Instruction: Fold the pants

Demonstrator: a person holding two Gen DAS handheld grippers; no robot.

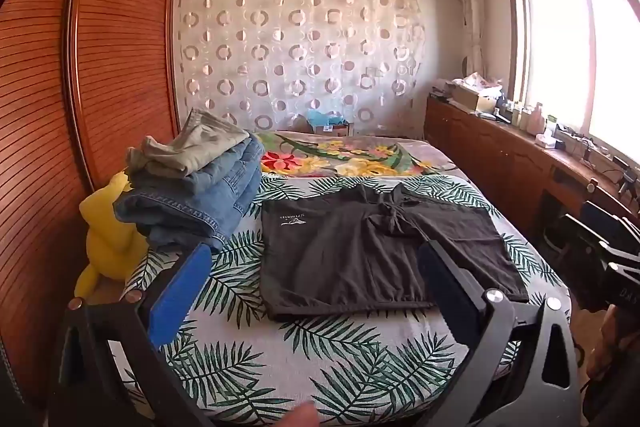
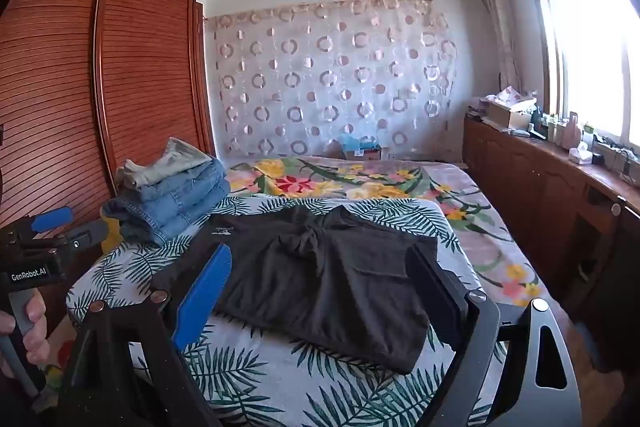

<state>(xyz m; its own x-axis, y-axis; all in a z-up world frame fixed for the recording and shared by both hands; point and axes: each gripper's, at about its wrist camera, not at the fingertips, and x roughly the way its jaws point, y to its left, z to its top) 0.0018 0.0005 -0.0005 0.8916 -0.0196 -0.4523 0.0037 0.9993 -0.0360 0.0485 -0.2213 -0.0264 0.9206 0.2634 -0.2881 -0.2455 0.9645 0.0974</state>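
Observation:
Dark grey shorts [image 1: 360, 251] [image 2: 320, 275] lie spread flat on the leaf-print sheet [image 1: 224, 291] [image 2: 120, 271], waistband toward me and a knotted drawstring at the far middle. My left gripper [image 1: 312, 267] hovers over the near edge of the bed, short of the shorts, open with nothing between its fingers. The right gripper [image 2: 320, 267] hangs over the shorts' near part, also open and empty. In the right wrist view the left gripper's body [image 2: 40, 251] shows at the left, held by a hand [image 2: 32, 323].
A stack of folded jeans [image 1: 200, 195] [image 2: 176, 199] with a light pair on top sits at the bed's far left. A yellow plush toy [image 1: 108, 239] lies beside the wooden wardrobe [image 1: 80, 87]. A cluttered wooden cabinet [image 1: 520, 155] runs along the right under the window.

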